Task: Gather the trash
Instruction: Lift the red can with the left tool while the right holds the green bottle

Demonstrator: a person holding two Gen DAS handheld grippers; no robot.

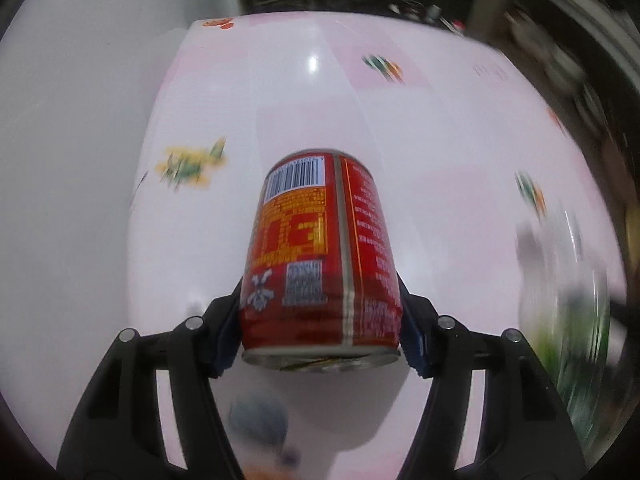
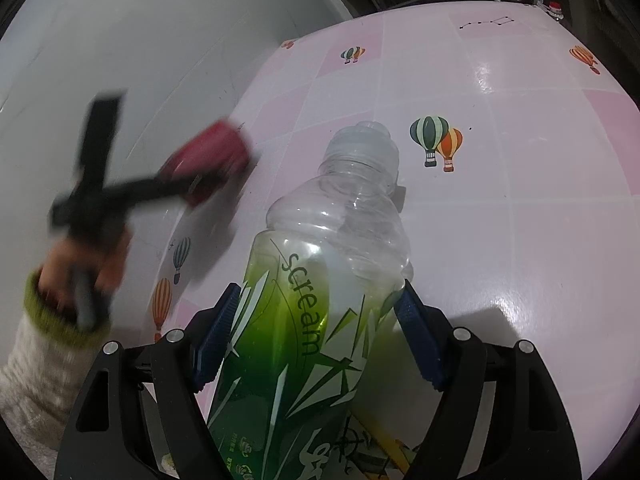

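A red drinks can (image 1: 320, 256) with a barcode sits between the blue pads of my left gripper (image 1: 320, 304), which is shut on its lower part and carries it above the pink table (image 1: 440, 140). The right wrist view shows the same can (image 2: 208, 156), blurred, at the left over the table's edge, with a person's hand (image 2: 80, 264) on the left gripper's handle. My right gripper (image 2: 316, 300) is shut on a clear plastic bottle (image 2: 332, 216) with a green label, whose capless neck points away from me. That bottle appears blurred at the right of the left wrist view (image 1: 568, 300).
The table (image 2: 520, 220) has a glossy pink checked cover printed with hot-air balloons. A pale wall or floor (image 2: 140, 60) lies past its left edge. Small cluttered items (image 2: 554, 10) stand at the far right corner, with dark shelving behind.
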